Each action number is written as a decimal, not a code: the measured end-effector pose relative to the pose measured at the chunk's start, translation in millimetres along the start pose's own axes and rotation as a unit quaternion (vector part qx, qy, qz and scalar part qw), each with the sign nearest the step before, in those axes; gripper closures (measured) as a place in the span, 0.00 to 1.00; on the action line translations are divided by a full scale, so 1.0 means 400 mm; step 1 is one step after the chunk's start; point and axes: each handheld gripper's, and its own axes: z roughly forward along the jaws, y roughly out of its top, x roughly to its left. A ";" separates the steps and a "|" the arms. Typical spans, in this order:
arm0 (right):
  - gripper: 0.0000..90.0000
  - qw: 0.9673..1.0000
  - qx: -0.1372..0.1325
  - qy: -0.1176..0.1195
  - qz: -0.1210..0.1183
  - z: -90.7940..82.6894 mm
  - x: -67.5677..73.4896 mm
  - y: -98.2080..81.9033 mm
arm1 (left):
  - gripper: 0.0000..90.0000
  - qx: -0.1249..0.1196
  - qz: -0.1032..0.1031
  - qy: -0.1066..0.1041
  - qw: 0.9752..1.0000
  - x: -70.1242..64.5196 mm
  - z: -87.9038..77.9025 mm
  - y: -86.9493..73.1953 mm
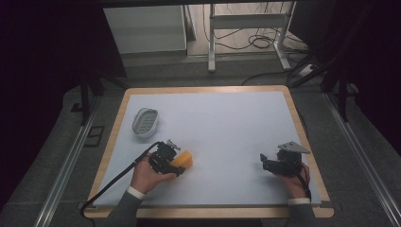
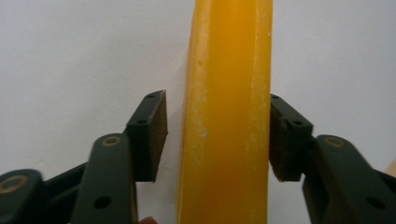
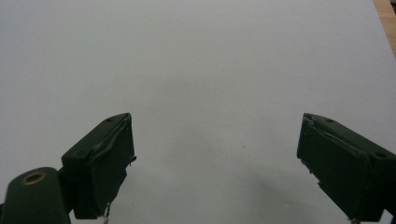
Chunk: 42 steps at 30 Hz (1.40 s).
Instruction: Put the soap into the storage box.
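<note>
Soap bar (image 2: 226, 116), yellow-orange, sits between the left claw (image 2: 217, 135) pads: one pad touches its side, the other stands a sliver off, so no grip yet. Best to centre, then squeeze evenly on the flat sides; slippery, likely. Bar lies near the soap dish (image 1: 145, 122) on the table (image 1: 227, 123). Right claw (image 3: 215, 163) wide open, empty.

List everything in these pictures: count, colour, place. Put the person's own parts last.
soap bar: one, orange-yellow, near left part of the mat, between the left gripper's jaws; one pad touches it, a gap shows at the other.
soap dish: one, pale grey, left side of the mat, beyond the soap.
mat: one, pale blue-white, covering the table.
table: one, light wood rim.
left gripper: one, black, around the soap.
right gripper: one, black, open above bare mat, near right.
</note>
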 end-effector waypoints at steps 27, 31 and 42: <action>0.12 1.000 0.006 -0.003 0.001 0.004 -0.003 -0.004 | 0.68 -0.014 -0.002 -0.035 0.999 0.032 -0.019 -0.004; 0.12 1.000 0.006 -0.004 0.001 0.006 -0.002 -0.004 | 0.68 -0.029 -0.010 -0.036 0.999 0.048 -0.041 -0.003; 0.12 1.000 0.005 0.005 0.007 0.005 -0.001 -0.004 | 0.68 -0.049 -0.032 -0.029 0.998 0.098 -0.090 -0.002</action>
